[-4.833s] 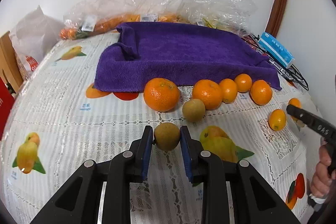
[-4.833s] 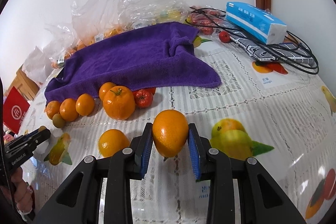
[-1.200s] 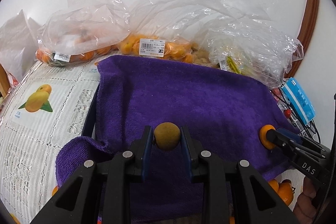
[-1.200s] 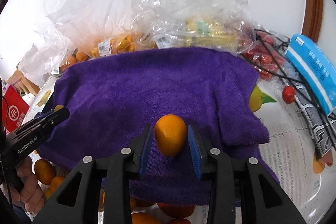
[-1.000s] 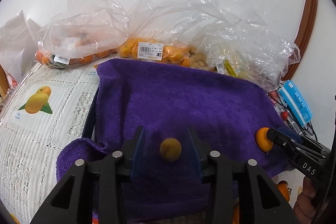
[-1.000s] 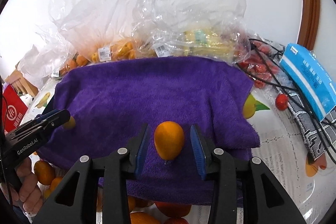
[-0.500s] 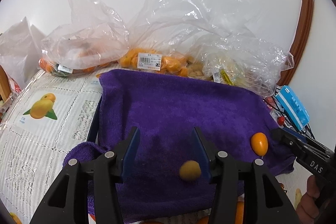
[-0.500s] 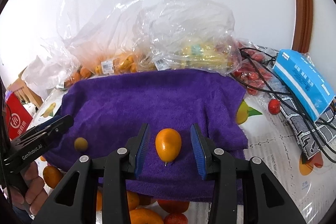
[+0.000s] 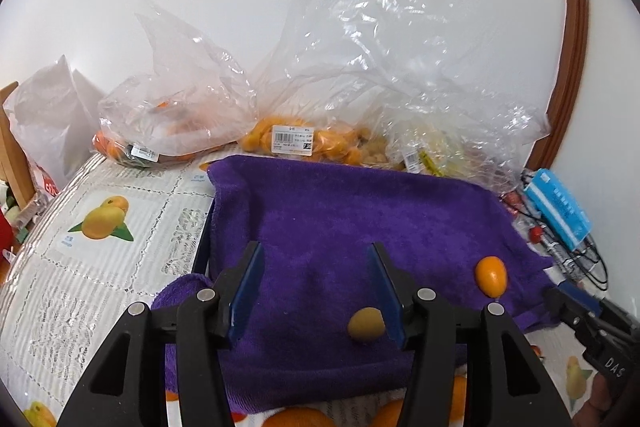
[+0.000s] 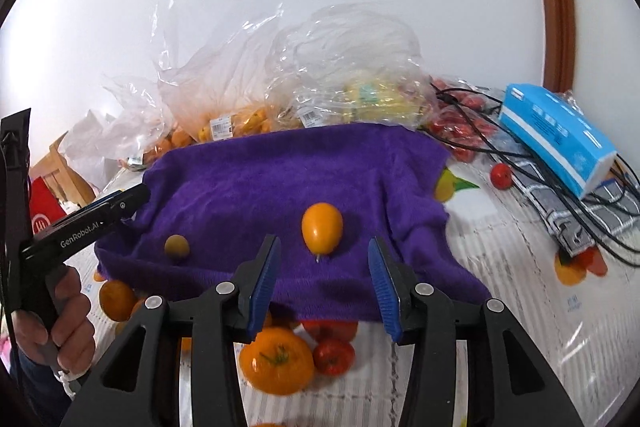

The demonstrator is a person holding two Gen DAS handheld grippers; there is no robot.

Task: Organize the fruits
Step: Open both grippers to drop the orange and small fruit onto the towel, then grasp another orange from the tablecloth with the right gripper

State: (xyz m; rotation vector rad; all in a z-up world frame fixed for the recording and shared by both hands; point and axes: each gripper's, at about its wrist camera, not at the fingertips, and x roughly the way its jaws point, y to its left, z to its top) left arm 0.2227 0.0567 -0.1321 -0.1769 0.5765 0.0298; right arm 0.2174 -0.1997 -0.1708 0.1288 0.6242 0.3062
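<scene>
- The orange fruit (image 10: 322,228) lies on the purple towel (image 10: 280,179), near the towel's front edge and toward its right side.
- The small brownish-green fruit (image 10: 177,246) also lies on the towel, to the left of the orange fruit and well apart from it, near the towel's front left corner.
- In the left wrist view the same two show again: the brownish-green fruit (image 9: 366,323) near the towel's (image 9: 340,219) front, the orange fruit (image 9: 491,275) toward its right edge.
- The right hand-held gripper (image 10: 324,275) hovers just in front of the towel; its jaws are opening, spread wide, with nothing pressed between them; the orange fruit lies just beyond the tips.
- The left hand-held gripper (image 9: 316,287) stands over the towel's front, jaws wide with nothing gripped; the brownish-green fruit lies just beside the right-hand jaw.
- A hand (image 10: 60,315) holds the left hand-held gripper's grip at the towel's left.
- More oranges (image 10: 280,361) and a red tomato (image 10: 334,355) sit on the desk (image 10: 500,307) in front of the towel.
- Clear plastic bags (image 10: 248,99) of fruit lie behind the towel.
- A blue box (image 10: 556,135) and black cables (image 10: 592,203) lie to the towel's right.
</scene>
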